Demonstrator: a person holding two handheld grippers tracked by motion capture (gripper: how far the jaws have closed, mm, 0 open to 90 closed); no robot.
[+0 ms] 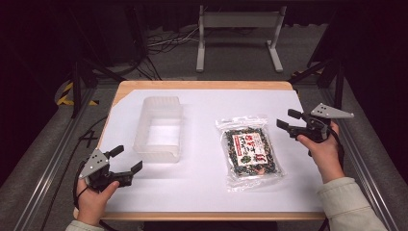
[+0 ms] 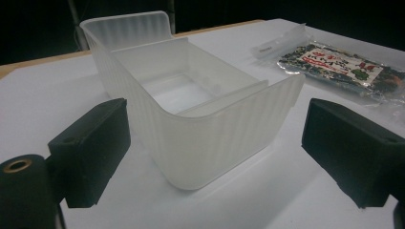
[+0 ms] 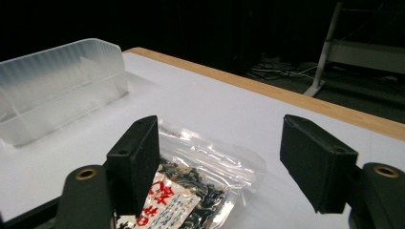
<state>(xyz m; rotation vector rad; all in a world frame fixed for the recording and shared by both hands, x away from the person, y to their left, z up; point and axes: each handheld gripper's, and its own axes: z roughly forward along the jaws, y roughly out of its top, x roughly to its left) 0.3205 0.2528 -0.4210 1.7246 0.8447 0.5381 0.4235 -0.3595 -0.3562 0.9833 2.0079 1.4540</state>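
A clear bag (image 1: 250, 153) of dark bits with a red and white label lies flat on the white table (image 1: 202, 192). The right tongs (image 1: 288, 120) hang just beside its top corner, wide open, holding nothing. A see-through plastic box (image 1: 159, 127) stands to the left. The left tongs (image 1: 126, 159) point at it, also wide open and holding nothing.
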